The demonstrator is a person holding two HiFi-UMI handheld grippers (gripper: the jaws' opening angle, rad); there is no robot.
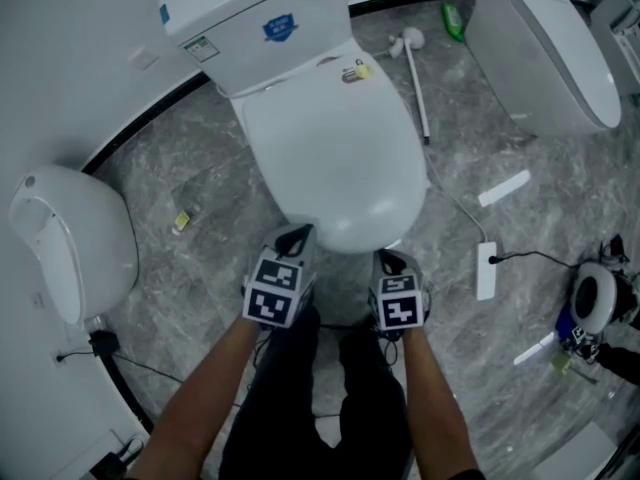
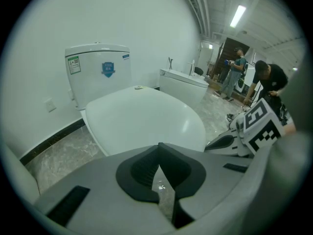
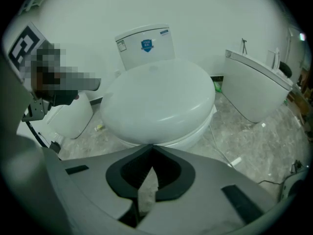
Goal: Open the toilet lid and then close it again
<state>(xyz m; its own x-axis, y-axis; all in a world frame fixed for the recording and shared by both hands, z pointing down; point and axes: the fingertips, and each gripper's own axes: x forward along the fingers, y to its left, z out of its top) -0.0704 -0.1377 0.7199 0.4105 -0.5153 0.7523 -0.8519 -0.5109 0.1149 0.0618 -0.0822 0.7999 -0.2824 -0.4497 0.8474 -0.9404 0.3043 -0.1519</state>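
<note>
Lid is down, so left gripper and right gripper, both clenched empty, likely must lift its near edge.

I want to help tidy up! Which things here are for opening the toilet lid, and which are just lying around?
For the job: toilet lid, left gripper, right gripper.
Lying about: toilet brush, green bottle, power strip.

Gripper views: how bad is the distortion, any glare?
Left gripper view: strong fisheye, black vignette at the corners, ceiling light blown out. Right gripper view: same fisheye curve, soft sheen on the toilet lid, no hard glare. Head view: flat, even light, sharp.
</note>
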